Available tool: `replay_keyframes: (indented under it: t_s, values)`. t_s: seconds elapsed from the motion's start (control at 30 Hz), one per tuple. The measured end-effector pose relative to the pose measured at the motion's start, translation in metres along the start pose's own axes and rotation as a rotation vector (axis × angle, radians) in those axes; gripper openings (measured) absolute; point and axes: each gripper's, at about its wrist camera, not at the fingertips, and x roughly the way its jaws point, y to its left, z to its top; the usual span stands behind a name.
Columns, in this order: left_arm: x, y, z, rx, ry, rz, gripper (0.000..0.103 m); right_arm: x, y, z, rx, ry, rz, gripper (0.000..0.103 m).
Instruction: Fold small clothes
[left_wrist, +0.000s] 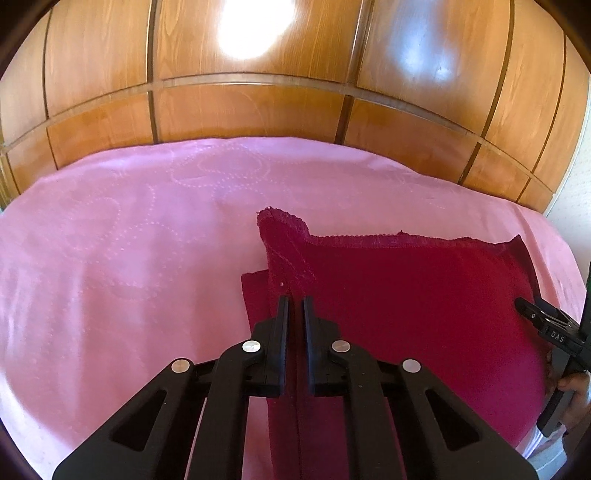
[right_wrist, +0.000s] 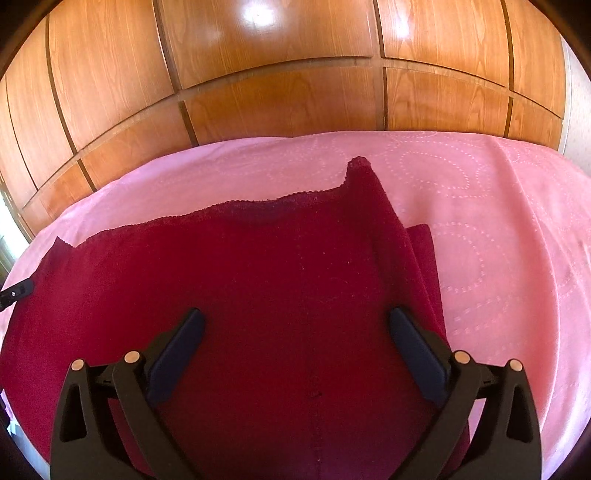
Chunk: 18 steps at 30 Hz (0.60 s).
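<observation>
A dark red garment (left_wrist: 406, 314) with a lace-trimmed top edge lies flat on the pink bedcover (left_wrist: 110, 258). Its strap (left_wrist: 284, 236) is folded over at the left. My left gripper (left_wrist: 294, 300) is shut on a ridge of the garment's fabric just below that strap. At the right edge, one finger of the other gripper (left_wrist: 532, 314) rests by the garment's side. In the right wrist view my right gripper (right_wrist: 297, 317) stands wide open over the middle of the garment (right_wrist: 258, 277), nothing pinched. The strap (right_wrist: 360, 173) points up at the right.
A glossy wooden headboard (left_wrist: 258, 110) (right_wrist: 295, 92) rises behind the bed. A hand (left_wrist: 576, 387) holds the other gripper at the right edge. Bare pink cover (right_wrist: 498, 221) spreads to the garment's right, and a black fingertip (right_wrist: 18, 290) shows at the left edge.
</observation>
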Motion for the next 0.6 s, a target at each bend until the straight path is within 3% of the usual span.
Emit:
replay_keyframes:
  t_s: [0.23, 0.37, 0.43, 0.53, 0.6]
  values:
    - [0.000, -0.002, 0.000, 0.012, -0.013, 0.021, 0.007, -0.001, 0.000, -0.002, 0.001, -0.004, 0.000, 0.101]
    - [0.023, 0.005, -0.003, -0.013, 0.059, 0.060, 0.007, 0.001, 0.000, -0.001, 0.000, -0.001, 0.001, 0.101]
    - [0.041, 0.019, -0.009, -0.091, 0.117, 0.026, 0.007, 0.000, 0.001, -0.001, 0.001, -0.003, 0.001, 0.101]
    - [0.031, 0.024, -0.007, -0.117, 0.096, -0.018, 0.007, 0.000, 0.001, -0.001, 0.002, -0.005, 0.002, 0.101]
    - [0.023, 0.030, -0.002, -0.134, 0.079, -0.079, 0.025, 0.000, 0.001, -0.002, 0.001, -0.005, 0.002, 0.101]
